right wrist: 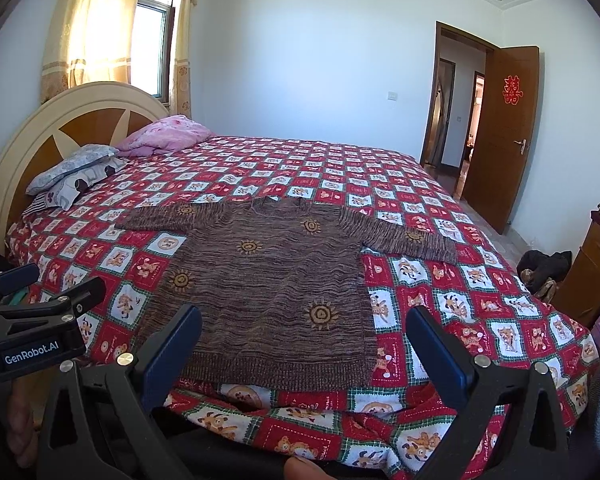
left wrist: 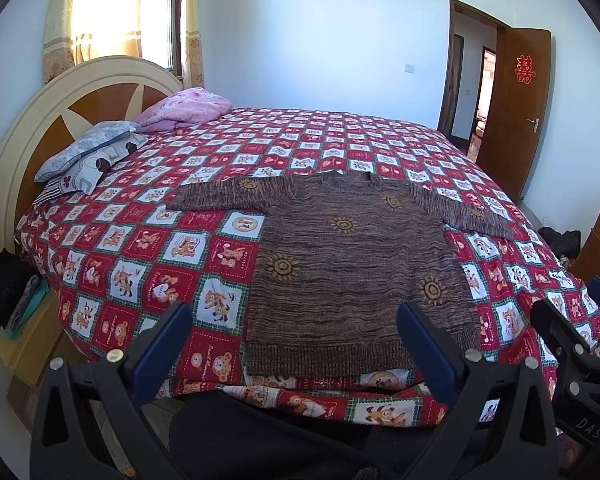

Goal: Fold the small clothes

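Brown marled knit, ribbed at the hem and dotted with orange sun shapes, the sweater (left wrist: 352,264) lies flat with sleeves spread on the red-and-white checked quilt (left wrist: 148,264). Left of the sweater, the left gripper (left wrist: 296,320) hangs with blue-padded fingers wide apart, holding nothing. Right of it, the right gripper (right wrist: 304,324) gapes likewise, empty.

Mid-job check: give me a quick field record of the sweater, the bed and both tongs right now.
garment: brown sweater, flat, both sleeves spread out, unfolded
surface: bed with red checked bedspread
hem: at the near bed edge
left tongs: open, empty, short of the hem
right tongs: open, empty, short of the hem
pillows: by the headboard, clear of the sweater
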Available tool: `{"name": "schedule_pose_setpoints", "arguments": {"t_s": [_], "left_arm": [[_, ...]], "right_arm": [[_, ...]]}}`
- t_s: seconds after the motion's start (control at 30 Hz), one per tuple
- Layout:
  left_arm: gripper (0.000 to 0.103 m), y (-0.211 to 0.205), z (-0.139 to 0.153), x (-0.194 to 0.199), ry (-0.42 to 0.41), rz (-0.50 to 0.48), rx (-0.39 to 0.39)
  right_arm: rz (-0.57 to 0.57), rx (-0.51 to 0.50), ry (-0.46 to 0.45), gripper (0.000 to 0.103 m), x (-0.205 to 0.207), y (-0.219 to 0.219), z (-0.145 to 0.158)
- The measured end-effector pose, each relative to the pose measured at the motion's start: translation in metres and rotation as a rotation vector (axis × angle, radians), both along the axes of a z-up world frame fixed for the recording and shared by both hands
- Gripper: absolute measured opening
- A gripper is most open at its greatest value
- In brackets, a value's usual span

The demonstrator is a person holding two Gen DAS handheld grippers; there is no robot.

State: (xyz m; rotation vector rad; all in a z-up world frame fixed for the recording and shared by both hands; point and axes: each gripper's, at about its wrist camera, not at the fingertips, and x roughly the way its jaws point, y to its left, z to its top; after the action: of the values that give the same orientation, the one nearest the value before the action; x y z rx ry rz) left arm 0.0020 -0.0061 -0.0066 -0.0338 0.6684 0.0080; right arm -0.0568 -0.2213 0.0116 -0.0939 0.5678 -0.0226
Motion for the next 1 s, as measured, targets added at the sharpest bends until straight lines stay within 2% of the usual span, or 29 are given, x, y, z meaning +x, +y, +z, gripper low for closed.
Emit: {"name": "schedule_pose_setpoints", "arguments": {"t_s": [1.0], "left_arm": [[0.103,-0.0036,-0.0052,-0.0012,0.010,-0.004,0.000]], "right_arm": [[0.007,0.014,0.027,0.102,0.0035,-0.0002,-0.0039]]}}
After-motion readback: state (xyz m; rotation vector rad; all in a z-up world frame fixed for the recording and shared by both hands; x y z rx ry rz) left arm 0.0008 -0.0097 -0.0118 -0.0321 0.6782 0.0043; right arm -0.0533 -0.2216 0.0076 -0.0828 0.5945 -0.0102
